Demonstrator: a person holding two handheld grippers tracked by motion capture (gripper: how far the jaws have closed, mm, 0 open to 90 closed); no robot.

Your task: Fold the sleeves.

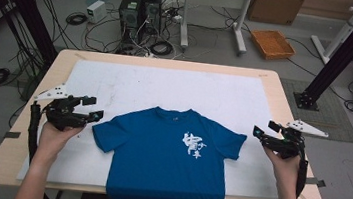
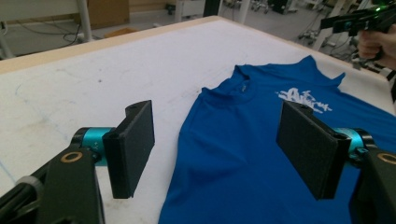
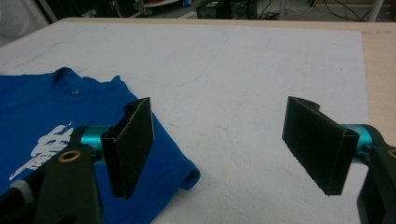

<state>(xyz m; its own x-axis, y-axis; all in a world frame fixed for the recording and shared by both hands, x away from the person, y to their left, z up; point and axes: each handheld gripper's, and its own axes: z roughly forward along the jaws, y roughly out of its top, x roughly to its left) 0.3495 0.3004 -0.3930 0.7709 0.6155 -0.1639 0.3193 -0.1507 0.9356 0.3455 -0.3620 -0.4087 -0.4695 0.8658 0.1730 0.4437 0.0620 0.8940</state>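
A blue T-shirt (image 1: 167, 159) with a white print (image 1: 193, 144) lies flat, front up, on the white mat (image 1: 166, 85), its hem hanging over the near table edge. My left gripper (image 1: 91, 109) hovers open just left of the shirt's left sleeve (image 1: 105, 136); in the left gripper view (image 2: 215, 149) the wide-apart jaws frame the shirt (image 2: 252, 140). My right gripper (image 1: 263, 130) is held open just right of the right sleeve (image 1: 234, 142). In the right gripper view (image 3: 217, 144) that sleeve's edge (image 3: 180, 175) lies beside one jaw. Nothing is held.
The wooden table (image 1: 284, 112) edges the mat on all sides. Behind it on the floor stand computer towers (image 1: 139, 10), cables, an orange tray (image 1: 272, 44) and another table's legs (image 1: 241, 24). Black frame posts (image 1: 343, 53) rise at both sides.
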